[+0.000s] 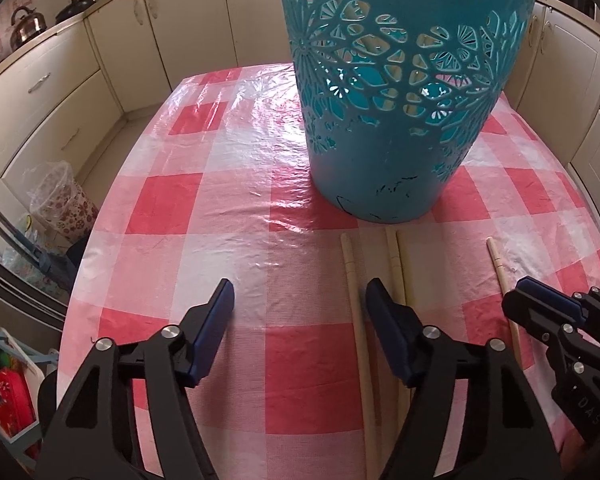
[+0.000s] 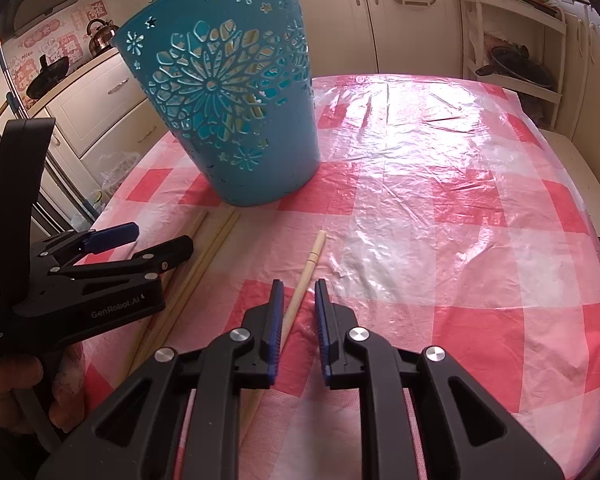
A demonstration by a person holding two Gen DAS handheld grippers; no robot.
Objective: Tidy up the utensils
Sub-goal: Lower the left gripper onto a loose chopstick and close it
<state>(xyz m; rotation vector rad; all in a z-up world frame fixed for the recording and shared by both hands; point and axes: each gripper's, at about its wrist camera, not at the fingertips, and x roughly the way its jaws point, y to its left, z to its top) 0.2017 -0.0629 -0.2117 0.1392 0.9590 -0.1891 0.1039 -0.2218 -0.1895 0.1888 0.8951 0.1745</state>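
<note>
Chopsticks (image 1: 358,320) lie on the checked desk (image 1: 220,208) at lower centre of the left view beside the spread left tool (image 1: 300,300), while lower centre of the right view shows the part-open right tool (image 2: 298,304) straddling one chopstick (image 2: 306,270), likely needing to pinch it and lift toward the teal basket (image 2: 236,100).

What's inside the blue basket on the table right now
Through the cut-outs of the blue basket, pale upright sticks show, likely chopsticks like the four chopsticks lying on the tablecloth. How many, and what sits at the bottom, is hidden by the solid lower wall.
</note>
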